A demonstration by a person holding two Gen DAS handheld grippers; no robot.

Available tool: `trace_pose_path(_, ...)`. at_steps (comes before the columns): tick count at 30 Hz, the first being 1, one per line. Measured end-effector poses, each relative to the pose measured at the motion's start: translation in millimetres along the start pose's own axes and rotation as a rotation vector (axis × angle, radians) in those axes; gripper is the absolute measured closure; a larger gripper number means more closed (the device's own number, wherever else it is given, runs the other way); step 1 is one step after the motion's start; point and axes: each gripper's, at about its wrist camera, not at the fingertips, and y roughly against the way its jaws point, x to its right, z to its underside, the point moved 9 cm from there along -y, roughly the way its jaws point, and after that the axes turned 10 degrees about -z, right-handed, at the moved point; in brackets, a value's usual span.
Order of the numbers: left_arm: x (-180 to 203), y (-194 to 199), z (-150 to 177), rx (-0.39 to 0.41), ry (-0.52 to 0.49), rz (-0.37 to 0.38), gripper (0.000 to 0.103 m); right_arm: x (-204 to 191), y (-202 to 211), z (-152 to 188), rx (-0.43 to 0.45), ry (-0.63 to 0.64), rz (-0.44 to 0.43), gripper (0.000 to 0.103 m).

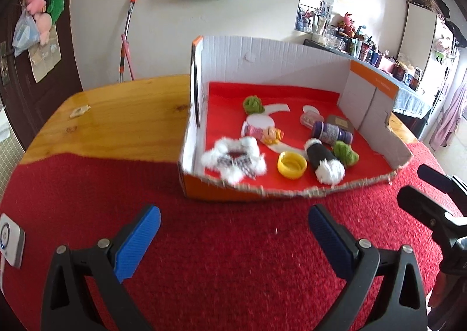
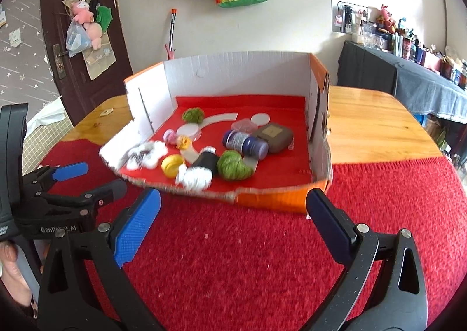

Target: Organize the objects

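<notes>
A: Both sets of fingers are spread wide and empty, the left gripper (image 1: 233, 231) and right gripper (image 2: 233, 214) hovering over the red cloth (image 2: 233, 258) just before the box (image 1: 201, 188).

B: And the things?

A: All inside the box. The fluffy white piece (image 1: 233, 162) lies at its torn front edge; a careless reach could drag it out, or shove the light box across the surface.
</notes>
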Motion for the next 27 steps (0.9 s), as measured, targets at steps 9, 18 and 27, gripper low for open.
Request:
trace_pose_path(9, 4, 5, 19, -0.012, -0.023, -0.015, 0.000, 3, -9, 29, -0.056, -0.027, 0.006, 0.001)
trace_pose_path(18, -1, -3, 27, -0.032, -0.001, -0.030, 0.000, 9, -17, 43, -0.079, -0.046, 0.015, 0.001)
trace_pose_path(27, 0, -17, 34, -0.102, 0.013, -0.008, 0.000, 15, -21, 49, -0.094, -0.087, -0.002, 0.001)
